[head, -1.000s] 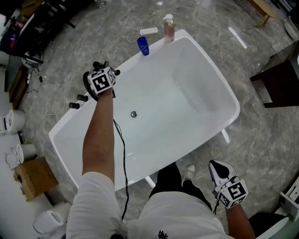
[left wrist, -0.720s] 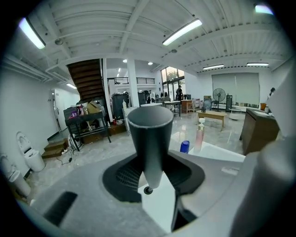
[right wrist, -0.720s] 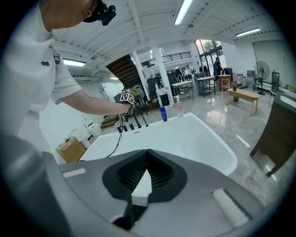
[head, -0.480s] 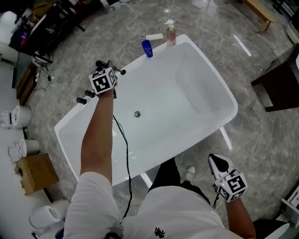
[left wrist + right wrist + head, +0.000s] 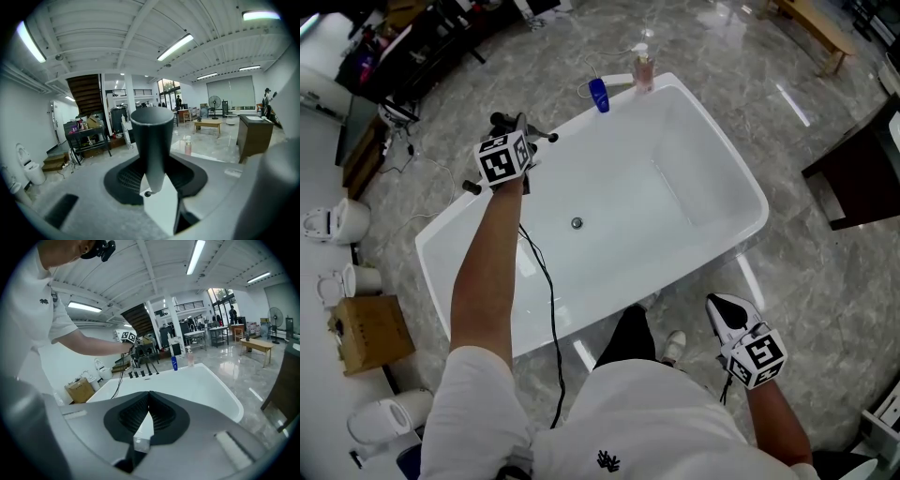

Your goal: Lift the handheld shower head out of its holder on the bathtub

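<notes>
- The handheld shower head (image 5: 151,136) is held upright by its dark round handle, and it is seen above the far rim of the bathtub (image 5: 722,150), near the tub's left end.
- The handle is clamped between the pads of the left gripper (image 5: 516,137), whose jaws are closed on it from either side.
- In the right gripper view, the left gripper is seen raised clear of the dark tap knobs (image 5: 136,374) on the tub's rim, with thin dark parts hanging below it.
- A black cable (image 5: 549,300) is trailed from the left arm across the tub's near side.
- The white tub is shown dry, with a small round drain (image 5: 577,223) in its floor.
- A blue bottle (image 5: 599,95) and a pink pump bottle (image 5: 644,67) are stood on the far corner of the rim.
- The right gripper (image 5: 149,398) is held outside the tub, by the person's right side, with its jaws brought together on nothing.
- A cardboard box (image 5: 370,333) is set on the marble floor left of the tub.
</notes>
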Tool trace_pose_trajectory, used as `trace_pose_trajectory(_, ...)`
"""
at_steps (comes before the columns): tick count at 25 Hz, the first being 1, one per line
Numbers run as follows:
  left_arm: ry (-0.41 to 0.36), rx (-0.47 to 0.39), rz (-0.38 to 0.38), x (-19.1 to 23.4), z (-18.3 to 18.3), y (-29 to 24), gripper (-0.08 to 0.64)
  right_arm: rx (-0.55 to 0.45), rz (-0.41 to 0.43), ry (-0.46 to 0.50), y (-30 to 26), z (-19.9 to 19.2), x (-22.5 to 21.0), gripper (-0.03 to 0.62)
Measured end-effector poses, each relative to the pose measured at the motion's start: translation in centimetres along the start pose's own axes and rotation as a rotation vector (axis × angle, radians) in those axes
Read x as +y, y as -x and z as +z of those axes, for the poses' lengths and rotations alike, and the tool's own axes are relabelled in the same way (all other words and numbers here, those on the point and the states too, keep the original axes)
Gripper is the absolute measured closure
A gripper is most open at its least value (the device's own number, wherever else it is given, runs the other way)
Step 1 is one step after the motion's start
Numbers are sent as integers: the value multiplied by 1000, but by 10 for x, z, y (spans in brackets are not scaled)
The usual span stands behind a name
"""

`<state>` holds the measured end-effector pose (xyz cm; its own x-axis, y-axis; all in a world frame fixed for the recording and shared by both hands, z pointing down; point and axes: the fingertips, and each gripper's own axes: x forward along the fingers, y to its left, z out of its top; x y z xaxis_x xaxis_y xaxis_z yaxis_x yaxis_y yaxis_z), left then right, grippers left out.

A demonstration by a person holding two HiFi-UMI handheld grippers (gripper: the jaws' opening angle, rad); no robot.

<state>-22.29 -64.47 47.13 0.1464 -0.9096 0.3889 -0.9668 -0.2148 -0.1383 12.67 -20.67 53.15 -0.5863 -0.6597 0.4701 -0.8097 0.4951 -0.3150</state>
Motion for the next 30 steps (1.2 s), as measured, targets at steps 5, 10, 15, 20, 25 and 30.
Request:
trace_pose_trajectory(5, -19, -23, -1, -13, 19, 45, 420, -22, 27, 29, 18, -2, 9, 578)
trace_pose_trajectory(10, -17, -62, -4, -17, 36, 91, 420, -45, 48, 44, 34, -1, 21, 578)
trace_pose_trajectory(15, -28, -103, -20, -27, 51, 142, 420, -55, 70, 57, 48, -2, 32, 578)
trace_pose_trajectory(20, -52, -134, -43, -38, 61, 190, 420, -64, 99, 62, 60, -9, 45, 578)
trace_pose_trajectory(25, -66, -158, -54, -43, 72, 237, 420, -62, 126, 82, 67, -13, 59, 578)
trace_pose_trajectory(30, -74, -191, -68, -53, 82, 280, 420, -65, 146, 109, 73, -16, 69, 578)
